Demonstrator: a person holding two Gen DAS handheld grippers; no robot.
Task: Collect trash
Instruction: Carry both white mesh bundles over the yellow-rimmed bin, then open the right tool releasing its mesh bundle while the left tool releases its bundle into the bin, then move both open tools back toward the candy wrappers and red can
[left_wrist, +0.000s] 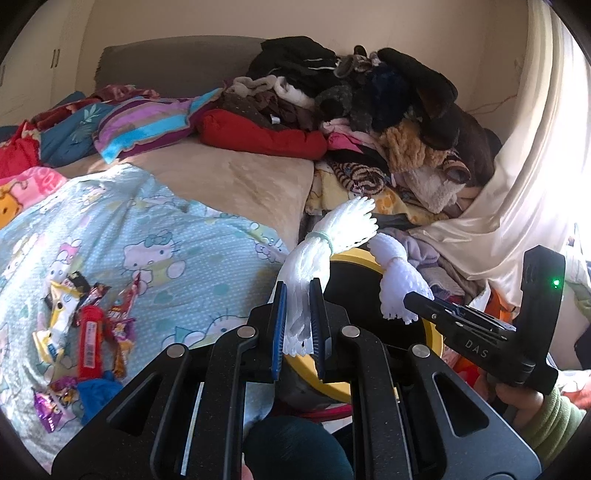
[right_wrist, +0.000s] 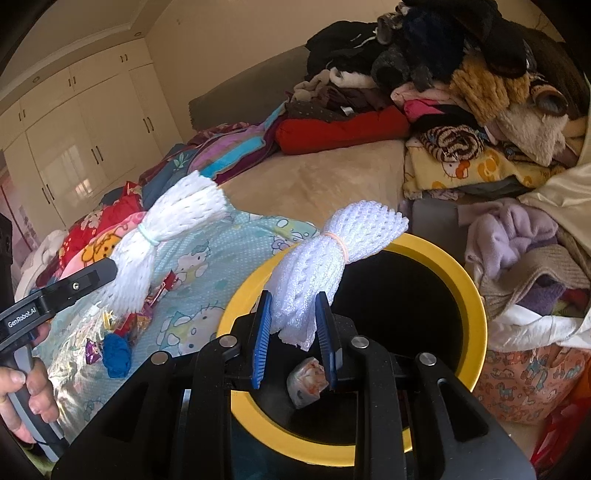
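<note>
Nearest in the right wrist view, the right gripper (right_wrist: 293, 332) is clamped on a bundle of white foam netting (right_wrist: 325, 254) tied with a pink band, and holds it over the mouth of the yellow-rimmed bin (right_wrist: 476, 295). One crumpled wrapper (right_wrist: 307, 382) already lies at the bottom of the bin, so some trash is collected.

In the left wrist view, the left gripper (left_wrist: 297, 323) is pressed tight on a second foam bundle (left_wrist: 332, 236), tied with a pale green band. It sits just at the near edge of the bin (left_wrist: 430, 332), not clearly over the opening.

Both bundles look ready to drop, the right one first; that step is not yet done.

Further out, on the cartoon-print bedsheet (left_wrist: 155, 236), a scatter of snack wrappers (left_wrist: 88, 325) and a small blue crumpled piece (left_wrist: 98, 397) remain to be picked up. This looks like the bulk of what is left.

Beyond that, a pile of clothes (left_wrist: 388, 110) and a striped blanket (left_wrist: 147, 125) cover the far side of the bed; these do not seem to be trash.
</note>
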